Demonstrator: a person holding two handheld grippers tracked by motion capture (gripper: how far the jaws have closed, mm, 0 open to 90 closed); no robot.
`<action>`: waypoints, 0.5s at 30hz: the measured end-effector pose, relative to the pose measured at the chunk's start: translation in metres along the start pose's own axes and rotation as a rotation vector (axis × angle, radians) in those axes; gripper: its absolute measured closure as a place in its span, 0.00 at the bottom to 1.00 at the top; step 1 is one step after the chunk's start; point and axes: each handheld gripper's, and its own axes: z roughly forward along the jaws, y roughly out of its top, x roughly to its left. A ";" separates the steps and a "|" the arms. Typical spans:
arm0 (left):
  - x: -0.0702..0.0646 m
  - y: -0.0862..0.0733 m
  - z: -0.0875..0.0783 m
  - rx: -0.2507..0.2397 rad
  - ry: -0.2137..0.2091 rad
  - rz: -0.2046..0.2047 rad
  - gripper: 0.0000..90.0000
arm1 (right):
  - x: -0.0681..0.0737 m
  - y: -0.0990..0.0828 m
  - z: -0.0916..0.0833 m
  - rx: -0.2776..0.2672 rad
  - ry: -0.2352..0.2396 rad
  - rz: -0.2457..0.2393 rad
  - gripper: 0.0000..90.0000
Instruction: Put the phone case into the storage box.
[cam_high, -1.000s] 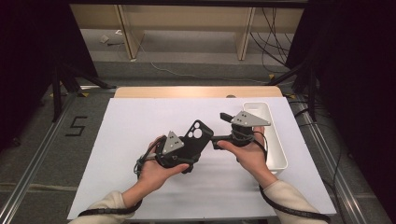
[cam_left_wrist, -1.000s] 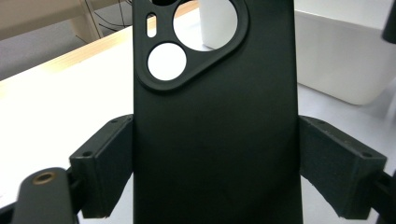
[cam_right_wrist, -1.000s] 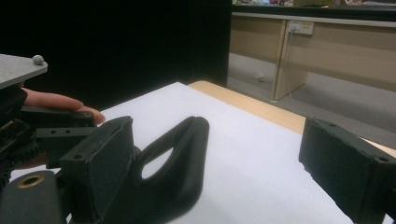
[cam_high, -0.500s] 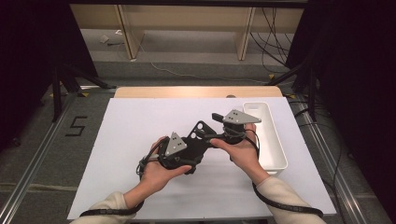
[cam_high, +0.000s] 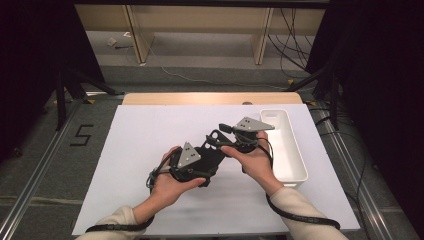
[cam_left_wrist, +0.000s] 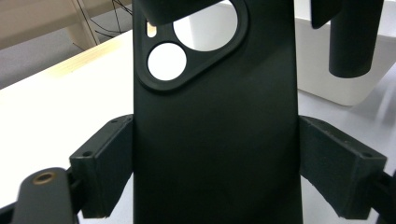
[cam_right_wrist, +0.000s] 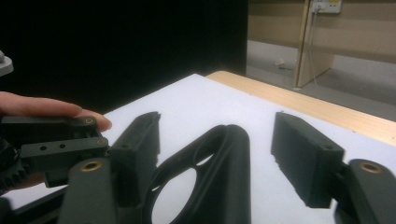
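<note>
L gripper (cam_high: 200, 162) clamped on black phone case (cam_left_wrist: 215, 140), held above white table (cam_high: 125, 150). R gripper (cam_right_wrist: 219, 163) jaws just been closing, still apart, case's camera end between them. We center it btwn pads before squeezing, keep L steady.

You are working at a table (cam_high: 150, 125) whose top is showing as a white sheet, with a strip of bare pale wood (cam_high: 200, 98) running along its far edge. A long white plastic tray (cam_high: 292, 165) is lying directly on the sheet at the right side, stretching from near to far just inside the right edge. The rest of the white surface is lying bare around it, and the table is standing on a grey floor (cam_high: 40, 165) where a taped number five (cam_high: 81, 135) is sitting off to the left.
</note>
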 end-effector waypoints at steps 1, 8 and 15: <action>0.000 0.000 0.000 -0.003 0.002 0.001 0.17 | 0.000 0.000 0.000 0.000 0.004 0.005 0.43; 0.000 0.000 0.000 -0.002 0.004 0.004 0.17 | -0.001 0.000 0.001 -0.001 0.050 0.042 0.56; 0.000 -0.001 0.000 -0.001 0.002 0.004 0.17 | -0.003 0.001 -0.001 -0.012 0.058 0.069 0.68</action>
